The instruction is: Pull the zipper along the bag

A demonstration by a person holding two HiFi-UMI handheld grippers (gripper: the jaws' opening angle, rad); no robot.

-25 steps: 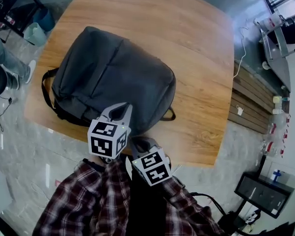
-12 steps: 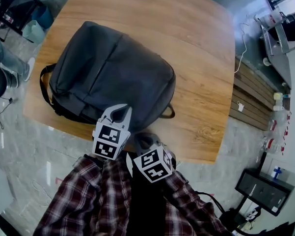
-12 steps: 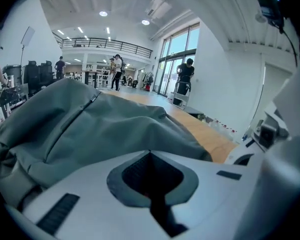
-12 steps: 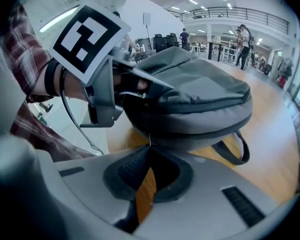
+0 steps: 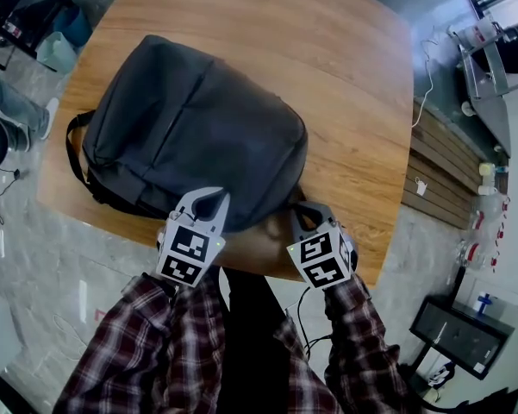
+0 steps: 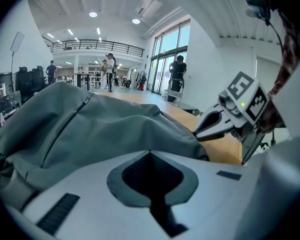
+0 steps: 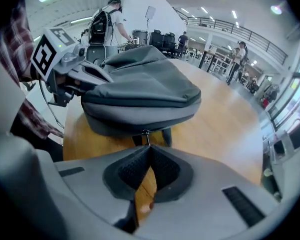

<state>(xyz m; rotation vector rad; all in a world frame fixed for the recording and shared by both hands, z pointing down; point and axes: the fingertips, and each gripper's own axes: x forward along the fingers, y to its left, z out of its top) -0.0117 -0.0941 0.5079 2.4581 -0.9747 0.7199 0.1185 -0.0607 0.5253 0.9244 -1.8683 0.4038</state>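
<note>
- The dark grey fabric backpack [image 5: 198,128] lies on the rounded wooden table [image 5: 353,84], toward the table's left side.
- The left gripper [image 5: 209,198] sits at the backpack's near edge.
- The right gripper [image 5: 303,210] sits at the backpack's near right corner.
- The small metal zipper pull [image 7: 146,134] on the backpack's near side is pinched at the right gripper's jaw tips.

We count one bag [image 5: 198,136], one zipper pull [image 7: 146,132], one wooden table [image 5: 353,102], and two grippers: left gripper [image 5: 211,201] near-left, right gripper [image 5: 302,210] near-right. We see several people [image 6: 178,69] far off.
</note>
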